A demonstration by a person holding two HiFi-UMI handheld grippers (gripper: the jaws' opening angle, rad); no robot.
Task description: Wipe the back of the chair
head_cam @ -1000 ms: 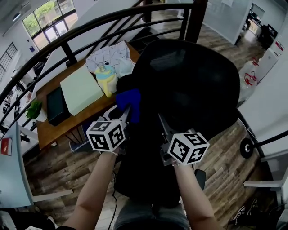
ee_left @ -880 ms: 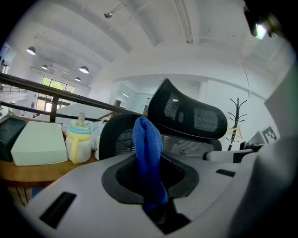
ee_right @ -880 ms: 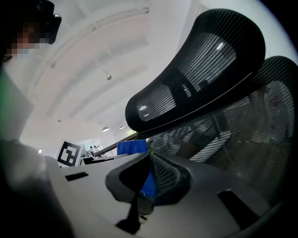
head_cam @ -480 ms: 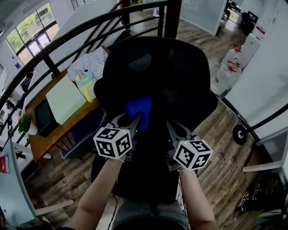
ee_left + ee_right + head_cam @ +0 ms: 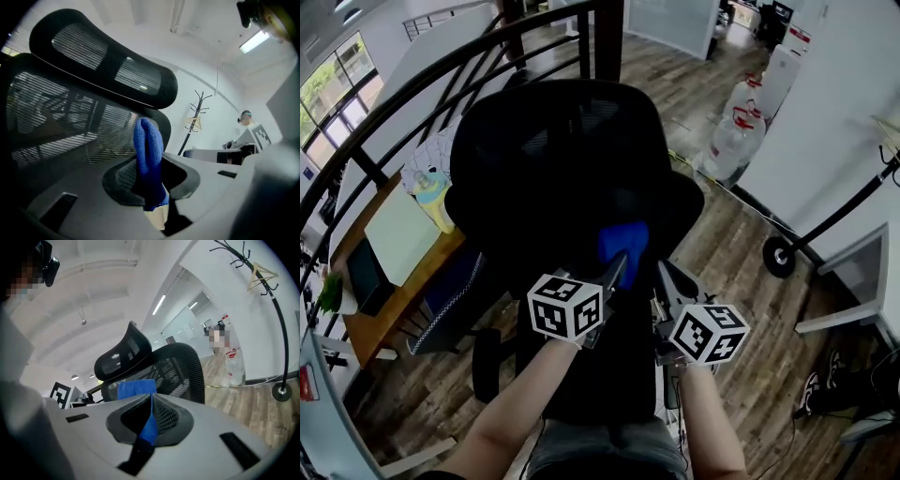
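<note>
A black mesh office chair (image 5: pixel 553 169) fills the middle of the head view, its back toward me. A blue cloth (image 5: pixel 623 246) lies against the lower right of that back, with my left gripper (image 5: pixel 614 269) shut on it. In the left gripper view the cloth (image 5: pixel 148 154) stands folded between the jaws, in front of the mesh back (image 5: pixel 56 122). My right gripper (image 5: pixel 667 275) hovers just right of the cloth with its jaws together. In the right gripper view (image 5: pixel 151 401) a thin blue sliver shows in the seam, and the cloth (image 5: pixel 133 389) and the chair (image 5: pixel 176 366) lie beyond.
A dark curved railing (image 5: pixel 412 103) runs behind the chair. Below it at the left is a wooden desk (image 5: pixel 366 319) with a pale green pad (image 5: pixel 398 234). Water jugs (image 5: pixel 741 131) and a wheeled stand base (image 5: pixel 780 258) stand on the wood floor at the right.
Both grippers and the cloth have travelled rightward across the chair back, from its left edge to its lower right. My view has swung so that the chair now sits further left.
</note>
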